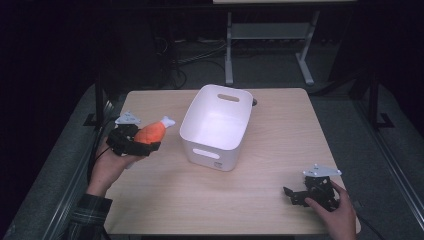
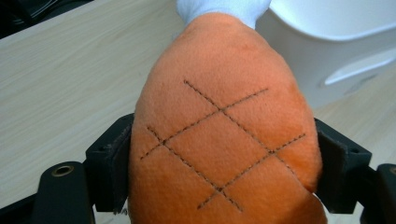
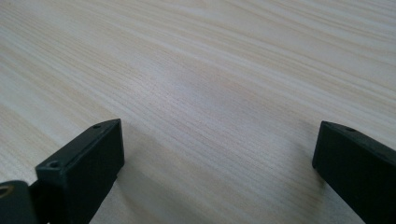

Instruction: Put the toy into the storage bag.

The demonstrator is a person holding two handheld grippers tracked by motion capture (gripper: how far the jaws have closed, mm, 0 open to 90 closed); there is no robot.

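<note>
An orange plush drumstick point(image 1: 151, 132) with a white bone end is held above the table's left side, just left of the white bin point(image 1: 216, 126). My left gripper point(image 1: 142, 145) is shut on it. In the left gripper view the drumstick point(image 2: 224, 135) bulges between the two black jaws, its white tip pointing toward the bin point(image 2: 336, 51). My right gripper point(image 1: 295, 195) rests low at the table's front right, open, with bare wood between its jaws point(image 3: 215, 149).
The wooden table point(image 1: 280, 150) carries the empty white bin with handle slots near its middle. A metal-legged stand point(image 1: 267, 45) is on the dark floor behind the table. Cables trail off the left side.
</note>
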